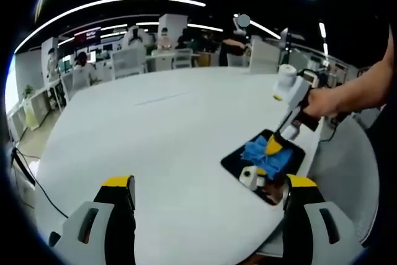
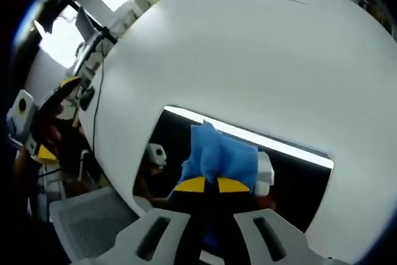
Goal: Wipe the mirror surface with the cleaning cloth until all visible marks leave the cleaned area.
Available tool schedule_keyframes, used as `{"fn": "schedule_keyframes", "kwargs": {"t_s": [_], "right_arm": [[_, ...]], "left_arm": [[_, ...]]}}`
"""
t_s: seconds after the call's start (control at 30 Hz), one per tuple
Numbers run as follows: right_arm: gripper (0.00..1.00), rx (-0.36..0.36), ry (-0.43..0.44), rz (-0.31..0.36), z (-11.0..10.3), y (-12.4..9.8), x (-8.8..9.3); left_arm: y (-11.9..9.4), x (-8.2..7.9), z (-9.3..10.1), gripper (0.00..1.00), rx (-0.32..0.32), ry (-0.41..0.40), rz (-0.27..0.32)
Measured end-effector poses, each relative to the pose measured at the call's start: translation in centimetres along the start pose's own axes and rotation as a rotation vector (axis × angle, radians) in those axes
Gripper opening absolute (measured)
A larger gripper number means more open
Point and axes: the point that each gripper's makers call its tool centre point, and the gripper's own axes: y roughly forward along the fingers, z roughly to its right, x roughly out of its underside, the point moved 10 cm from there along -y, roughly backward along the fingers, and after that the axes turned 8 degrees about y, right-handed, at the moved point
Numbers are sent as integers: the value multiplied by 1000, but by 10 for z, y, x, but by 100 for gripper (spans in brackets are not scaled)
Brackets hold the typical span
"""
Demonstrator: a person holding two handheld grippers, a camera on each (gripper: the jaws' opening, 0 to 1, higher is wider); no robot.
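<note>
A dark rectangular mirror lies flat at the right edge of the white table. A blue cleaning cloth is bunched on it. My right gripper, held by a person's hand, comes down from the upper right onto the cloth. In the right gripper view the gripper is shut on the blue cloth, which rests on the mirror. My left gripper hangs open over the table's near side, left of the mirror, with nothing between its jaws.
A white roll stands on the table behind the mirror. The left gripper shows off the table's edge in the right gripper view. Desks, chairs and people fill the office beyond the table.
</note>
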Motion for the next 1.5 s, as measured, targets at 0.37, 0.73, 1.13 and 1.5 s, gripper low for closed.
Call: {"fn": "schedule_keyframes", "kwargs": {"t_s": [0.37,0.73,1.13,1.5], "right_arm": [[0,34,26,4,34,-17,10],[0,84,52,6,69,-33,18],[0,137,54,-1,84,-42,21],[0,145,68,-8,85,-41,21]], "left_arm": [[1,0,0,100,-1,-9,6],[2,1,1,100,13,-5,5],[1,2,-2,100,16,1,1],[3,1,0,100,21,-1,0]]}}
